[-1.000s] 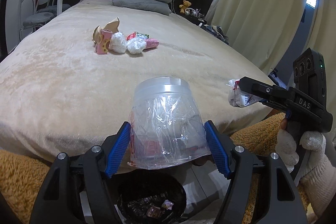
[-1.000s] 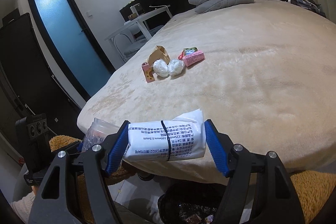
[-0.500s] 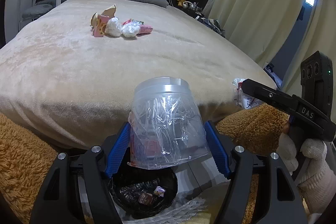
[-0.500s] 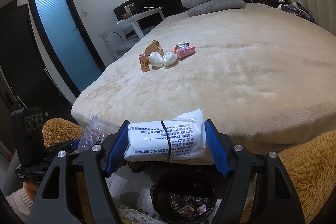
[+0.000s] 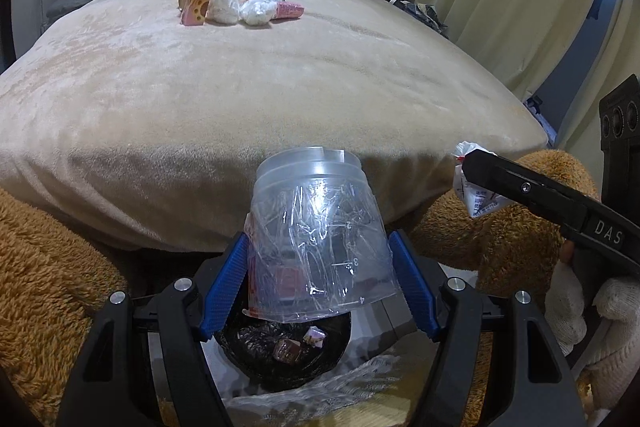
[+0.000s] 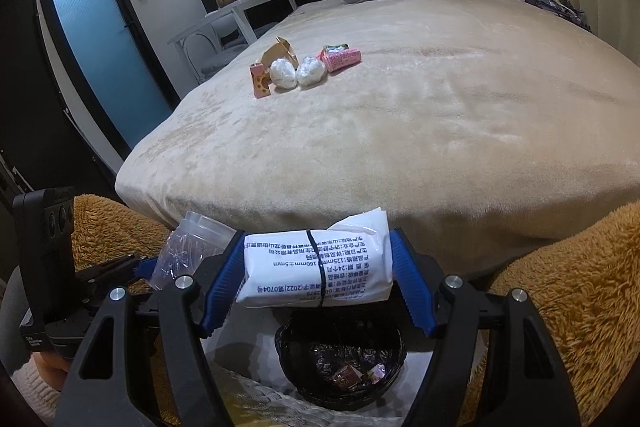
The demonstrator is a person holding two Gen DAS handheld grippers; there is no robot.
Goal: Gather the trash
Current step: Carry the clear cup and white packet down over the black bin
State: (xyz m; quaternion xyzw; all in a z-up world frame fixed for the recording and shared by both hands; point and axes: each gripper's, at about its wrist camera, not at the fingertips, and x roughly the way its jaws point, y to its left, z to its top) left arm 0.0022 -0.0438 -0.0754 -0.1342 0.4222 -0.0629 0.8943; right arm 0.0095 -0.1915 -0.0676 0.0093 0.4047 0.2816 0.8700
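The left gripper (image 5: 319, 277) grasped a clear crumpled plastic cup (image 5: 318, 247), the right gripper (image 6: 318, 277) a white printed packet (image 6: 316, 267), both above the black-lined round bin (image 6: 340, 367).

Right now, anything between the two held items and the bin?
Nothing visible. The left gripper holds the plastic cup right above the black-lined bin; the right gripper holds the white pack above the same bin. Its mouth is open, with only a few wrappers inside.
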